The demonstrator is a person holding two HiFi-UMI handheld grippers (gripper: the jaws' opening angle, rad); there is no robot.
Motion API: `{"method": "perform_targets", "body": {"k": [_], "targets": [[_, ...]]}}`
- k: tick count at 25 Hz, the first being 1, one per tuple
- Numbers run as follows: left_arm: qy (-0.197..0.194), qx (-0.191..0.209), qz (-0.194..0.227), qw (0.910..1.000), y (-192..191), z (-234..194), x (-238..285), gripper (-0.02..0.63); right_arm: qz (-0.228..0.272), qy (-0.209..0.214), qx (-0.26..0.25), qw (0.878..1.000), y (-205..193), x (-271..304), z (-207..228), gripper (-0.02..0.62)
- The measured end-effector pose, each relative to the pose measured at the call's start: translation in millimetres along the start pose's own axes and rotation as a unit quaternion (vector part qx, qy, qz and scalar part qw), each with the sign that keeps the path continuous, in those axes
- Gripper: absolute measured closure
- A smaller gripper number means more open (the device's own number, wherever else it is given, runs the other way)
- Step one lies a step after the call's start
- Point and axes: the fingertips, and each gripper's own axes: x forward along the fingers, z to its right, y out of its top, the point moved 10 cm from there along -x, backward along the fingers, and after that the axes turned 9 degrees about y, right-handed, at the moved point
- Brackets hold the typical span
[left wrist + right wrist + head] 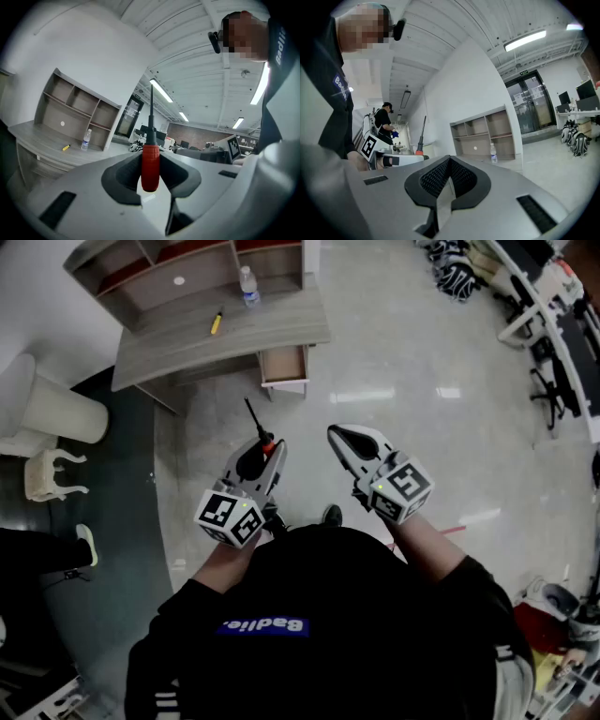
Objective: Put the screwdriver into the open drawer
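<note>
Seen from the head view, a person in a black top stands on a pale glossy floor (422, 343) and holds a claw in each hand, both pointing level toward a grey wooden counter (178, 345). The left claw (269, 452) is clamped on the red handle of a screwdriver (150, 164). Its thin black shaft sticks out past the pads and points toward the counter. In the left gripper view the handle sits upright between the two dark pads, pressed on both sides.

The right claw (341, 436) is closed to a point and holds nothing. It hangs just beside the left one, without touching it.

The screwdriver is over the floor, well apart from the open drawer (284, 363). That drawer is pulled out under the counter's near right end, and its inside shows light wood.

A shelf unit (178, 266) stands on the counter. Near it are a clear water bottle (247, 285) and a small yellow tool (216, 322), lying apart from each other. A second person (385, 123) stands far off in the right gripper view.
</note>
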Motion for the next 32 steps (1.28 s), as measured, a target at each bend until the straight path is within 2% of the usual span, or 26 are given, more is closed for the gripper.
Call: {"method": "perform_targets", "body": {"k": [4, 8, 15, 20, 23, 27, 32], "targets": [[0.002, -0.002, -0.005, 1.0, 4, 3, 0, 0.502, 0.019, 0.007, 0.016, 1.0, 1, 0, 0, 0.569], [0.005, -0.007, -0.003, 1.0, 0, 3, 1, 0.502, -0.003, -0.003, 0.009, 1.0, -2, -4, 3, 0.569], [0.009, -0.004, -0.005, 0.9999, -3, 6, 4, 0.502, 0.0, 0.001, 0.008, 1.0, -1, -5, 8, 0.569], [0.017, -0.002, -0.005, 0.9998, -6, 10, 7, 0.502, 0.028, 0.013, 0.021, 0.999, 0, -8, 14, 0.568], [0.024, 0.003, -0.005, 0.9997, -7, 15, 11, 0.502, 0.038, 0.019, 0.029, 0.999, 0, -12, 19, 0.568], [0.034, 0.009, -0.004, 0.9994, -9, 24, 15, 0.502, 0.027, 0.017, 0.018, 0.999, 0, -23, 29, 0.568], [0.054, 0.02, 0.003, 0.9983, -11, 39, 22, 0.502, 0.036, 0.033, 0.022, 0.999, -1, -35, 45, 0.568]]}}
